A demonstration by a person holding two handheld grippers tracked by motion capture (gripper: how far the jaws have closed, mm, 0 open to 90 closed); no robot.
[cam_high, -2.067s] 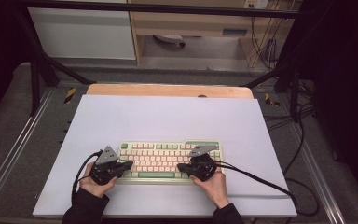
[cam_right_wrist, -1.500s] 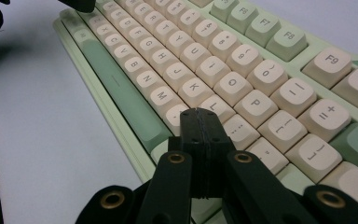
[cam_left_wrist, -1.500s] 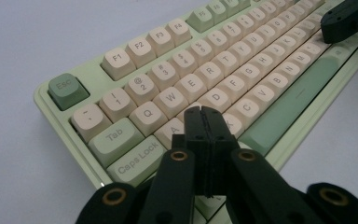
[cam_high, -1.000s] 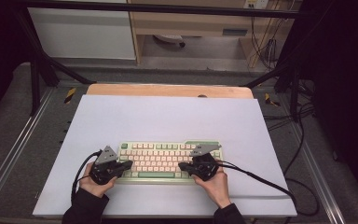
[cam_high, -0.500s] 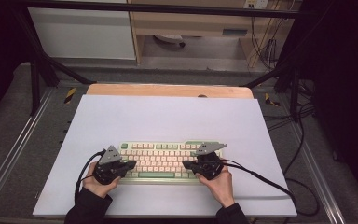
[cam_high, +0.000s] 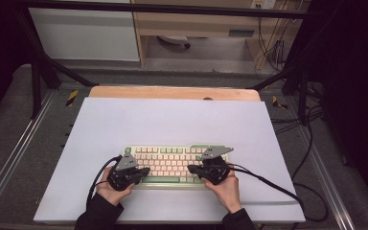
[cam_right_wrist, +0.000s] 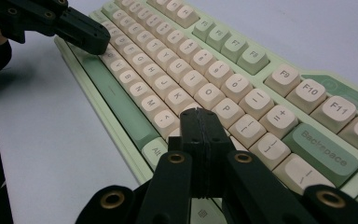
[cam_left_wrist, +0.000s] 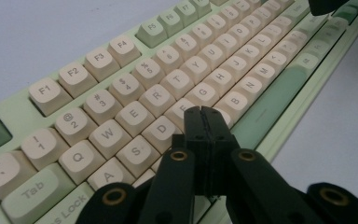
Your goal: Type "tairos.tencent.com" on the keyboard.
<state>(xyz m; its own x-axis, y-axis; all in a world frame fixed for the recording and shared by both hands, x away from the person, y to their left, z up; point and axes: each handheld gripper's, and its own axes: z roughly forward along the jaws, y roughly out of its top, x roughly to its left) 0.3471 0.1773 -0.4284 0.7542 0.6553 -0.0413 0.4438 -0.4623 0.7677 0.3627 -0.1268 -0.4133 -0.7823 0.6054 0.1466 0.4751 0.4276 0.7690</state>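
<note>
keyboard: pale green plastic keyboard with cream keycaps and darker green spacebar lay flat on the tabletop, near the person's edge, roughly centred left to right.
tabletop: white sheet-covered tabletop with a strip of bare light wood along the far edge.
left gripper: black 2-jaw left gripper was over the left end of the keyboard; jaws pressed together with nothing between them. In the left gripper view its tip sat over the home/bottom row, around the keys right of D and left of B; could not tell if it touched a key. In the high view it sat at the keyboard's left front corner.
right gripper: black 2-jaw right gripper was over the right part of the keyboard; jaws together, holding nothing. In the right gripper view its tip was just in front of the P and bracket keys, near the Alt key; contact with a key unclear. In the high view it sat at the right front of the keyboard.
hands: left hand and right hand held the grippers from the near edge, dark sleeves.
spacing: the 2 grippers were apart, with the spacebar stretch between them.
cables: black cable trailed from the right gripper off to the right over the tabletop.
</note>
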